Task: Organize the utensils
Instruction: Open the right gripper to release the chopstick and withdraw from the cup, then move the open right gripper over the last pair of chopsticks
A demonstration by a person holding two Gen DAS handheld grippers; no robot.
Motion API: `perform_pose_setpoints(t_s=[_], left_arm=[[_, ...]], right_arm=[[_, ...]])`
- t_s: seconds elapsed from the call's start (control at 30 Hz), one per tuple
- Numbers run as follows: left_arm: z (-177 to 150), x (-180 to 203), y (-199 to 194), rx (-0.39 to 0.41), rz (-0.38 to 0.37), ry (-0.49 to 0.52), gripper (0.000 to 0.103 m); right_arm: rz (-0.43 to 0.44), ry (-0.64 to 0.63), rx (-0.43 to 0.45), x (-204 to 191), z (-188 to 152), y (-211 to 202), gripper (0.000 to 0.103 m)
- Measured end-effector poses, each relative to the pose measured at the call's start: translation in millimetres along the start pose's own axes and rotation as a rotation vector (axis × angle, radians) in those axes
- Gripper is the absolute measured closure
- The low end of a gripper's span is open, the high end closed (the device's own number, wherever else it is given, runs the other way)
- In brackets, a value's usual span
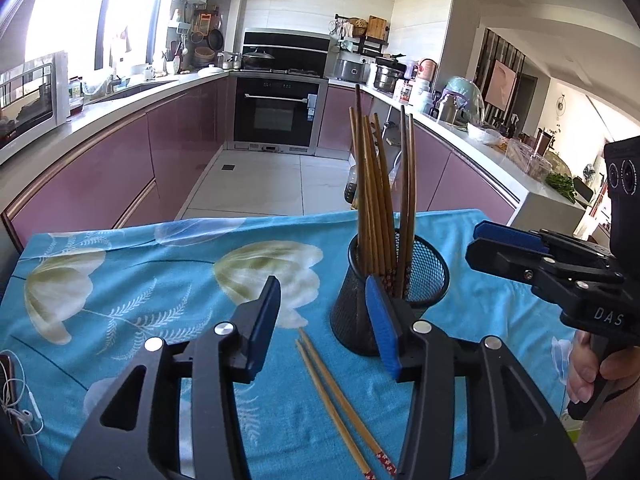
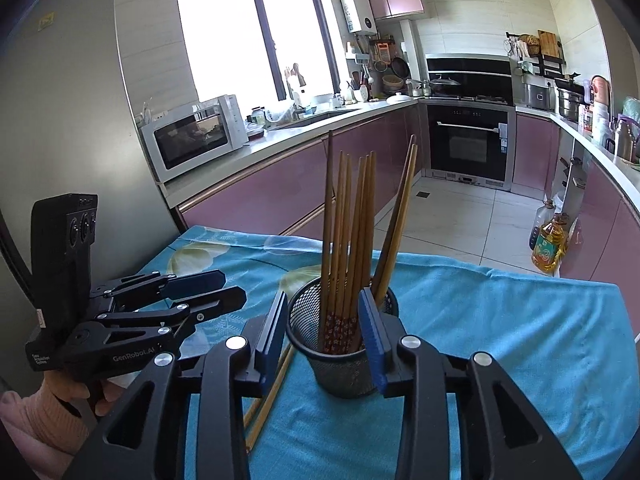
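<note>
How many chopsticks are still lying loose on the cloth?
2: both chopsticks lie side by side on the cloth, just left of the mesh cup. None seem hidden.

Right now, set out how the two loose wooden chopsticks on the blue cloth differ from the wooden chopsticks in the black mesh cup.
The two loose wooden chopsticks lie flat on the blue floral cloth; the wooden chopsticks in the black mesh cup stand nearly upright, leaning apart. The loose ones are a pair side by side; the standing ones are a larger bunch held by the cup. Both sets are slim brown sticks with red patterned ends.
</note>
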State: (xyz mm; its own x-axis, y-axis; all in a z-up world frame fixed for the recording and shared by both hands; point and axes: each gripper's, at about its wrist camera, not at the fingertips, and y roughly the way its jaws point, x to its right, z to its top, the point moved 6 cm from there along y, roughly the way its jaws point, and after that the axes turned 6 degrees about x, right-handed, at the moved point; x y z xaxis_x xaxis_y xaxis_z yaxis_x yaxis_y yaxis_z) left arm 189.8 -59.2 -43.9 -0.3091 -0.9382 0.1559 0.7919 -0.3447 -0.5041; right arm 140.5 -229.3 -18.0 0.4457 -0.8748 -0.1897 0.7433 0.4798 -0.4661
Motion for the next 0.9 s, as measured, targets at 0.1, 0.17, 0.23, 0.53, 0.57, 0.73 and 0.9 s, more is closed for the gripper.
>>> perform_pose_setpoints(t_s=[0.1, 0.17, 0.23, 0.53, 0.57, 0.73, 0.9], left_arm=[[-17.0, -5.7, -7.5, -0.025, 0.006, -0.003, 0.058], [-31.1, -9.6, -10.9, -0.047, 0.018, -0.007, 0.058], [-45.0, -14.0, -14.2, -0.068, 0.021, -0.014, 0.058], [-101.0, -24.1, -14.6, -0.169, 0.041, -0.058, 0.058], [-104.3, -24.5, -14.7, -0.171, 0.048, -0.056, 0.058], [-109.3, -25.4, -16.5, -0.174, 0.056, -0.067, 0.058], [-111.4, -26.1, -18.8, -0.170, 0.063, -0.072, 0.058]], right_arm=[[0.026, -0.012, -0.033, -10.4, -17.7, -2.5, 0.065], [0.038, -0.014, -0.063, -16.1, -29.9, 0.1, 0.065], [0.042, -0.020, -0.101, -22.0, -44.9, 5.7, 0.065], [0.057, 0.016, -0.223, -36.9, -97.2, 28.0, 0.065], [0.057, 0.018, -0.228, -38.1, -100.7, 29.0, 0.065], [0.057, 0.025, -0.253, -43.7, -112.1, 32.9, 0.065], [0.055, 0.031, -0.267, -44.3, -117.5, 35.0, 0.065]])
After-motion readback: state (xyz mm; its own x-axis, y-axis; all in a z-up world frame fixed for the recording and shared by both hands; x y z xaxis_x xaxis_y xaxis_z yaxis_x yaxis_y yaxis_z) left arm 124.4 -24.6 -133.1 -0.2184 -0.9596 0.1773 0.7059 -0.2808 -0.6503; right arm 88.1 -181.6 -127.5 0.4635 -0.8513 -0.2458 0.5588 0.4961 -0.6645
